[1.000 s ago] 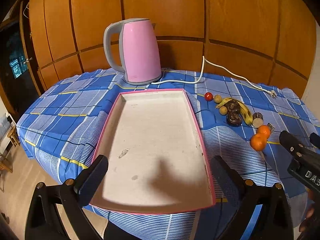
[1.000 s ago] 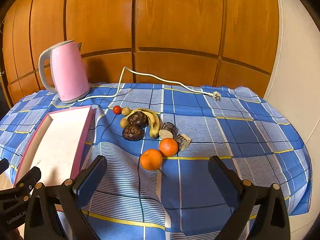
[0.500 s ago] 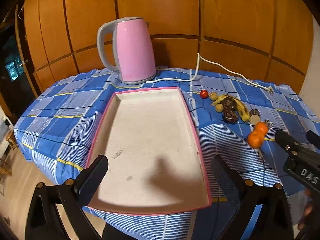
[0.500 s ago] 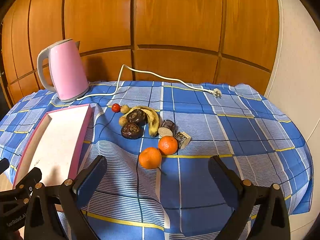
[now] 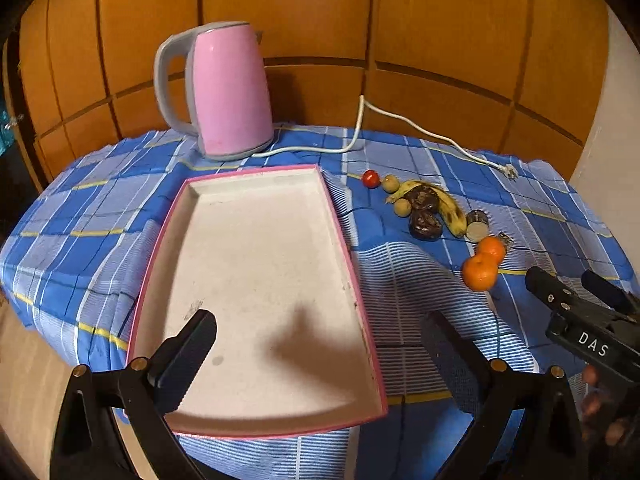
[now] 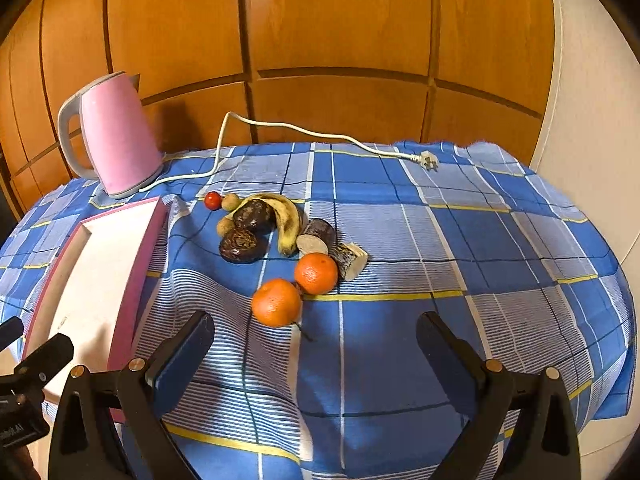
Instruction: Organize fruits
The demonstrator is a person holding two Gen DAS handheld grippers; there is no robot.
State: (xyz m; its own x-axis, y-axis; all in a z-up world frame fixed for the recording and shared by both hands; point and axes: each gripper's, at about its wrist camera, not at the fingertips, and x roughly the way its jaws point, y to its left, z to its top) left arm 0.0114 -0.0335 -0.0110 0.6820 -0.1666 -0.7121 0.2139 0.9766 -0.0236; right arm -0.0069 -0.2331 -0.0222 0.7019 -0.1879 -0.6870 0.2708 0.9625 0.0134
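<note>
A pink-rimmed white tray (image 5: 256, 184) (image 6: 136, 256) lies empty on the blue plaid tablecloth. Right of it lies a cluster of fruit: two oranges (image 6: 276, 302) (image 6: 316, 273) (image 5: 480, 274), a spotted banana (image 6: 286, 216) (image 5: 444, 204), two dark wrinkled fruits (image 6: 242, 245) (image 5: 425, 225), a small red fruit (image 6: 213, 200) (image 5: 371, 179) and small tan fruits (image 6: 231, 201). My left gripper (image 5: 320, 352) is open and empty over the tray's near end. My right gripper (image 6: 314, 356) is open and empty, just short of the nearest orange; it also shows in the left wrist view (image 5: 576, 292).
A pink kettle (image 5: 224, 88) (image 6: 114, 136) stands at the back behind the tray, its white cord and plug (image 6: 426, 159) trailing across the cloth. Two cut dark pieces (image 6: 316, 236) (image 6: 351, 258) lie by the oranges. A wooden panelled wall stands behind. The table edge drops off at right.
Both grippers have drifted slightly; the left view has shifted so the tray and kettle sit further right and lower. Nothing was grasped; the fruit has not moved.
</note>
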